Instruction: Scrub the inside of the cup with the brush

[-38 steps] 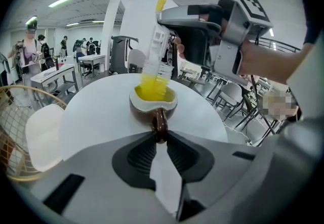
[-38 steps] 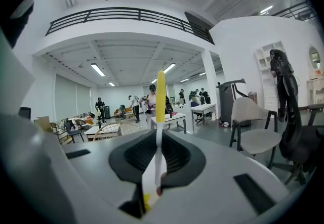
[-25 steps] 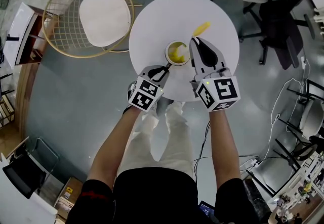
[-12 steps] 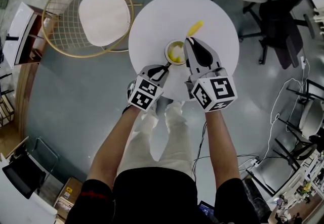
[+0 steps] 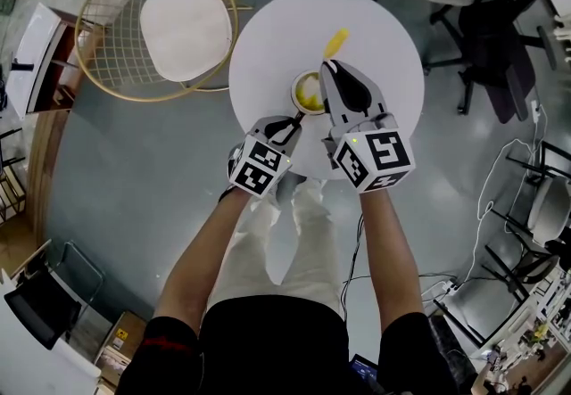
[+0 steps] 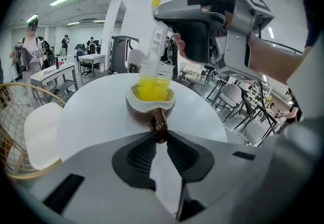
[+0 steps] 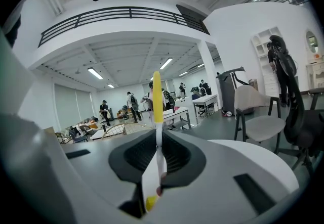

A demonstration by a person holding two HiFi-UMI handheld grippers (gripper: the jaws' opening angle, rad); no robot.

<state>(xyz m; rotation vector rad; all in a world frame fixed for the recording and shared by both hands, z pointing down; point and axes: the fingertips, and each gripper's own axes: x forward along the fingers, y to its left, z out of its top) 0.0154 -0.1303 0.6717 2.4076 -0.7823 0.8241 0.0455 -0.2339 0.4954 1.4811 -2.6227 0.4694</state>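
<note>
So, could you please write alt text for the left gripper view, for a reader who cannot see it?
The left gripper is shut on the brown handle of a cup standing on a round white table. From above, the right gripper holds a brush, its yellow bristles down inside the cup. Desks and people fill the room behind.

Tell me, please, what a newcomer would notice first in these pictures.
The bright yellow brush stands out, its bristles inside the brown cup near the middle of the round white table. The left claw grips the cup's handle; the right claw grips the brush's handle.
</note>
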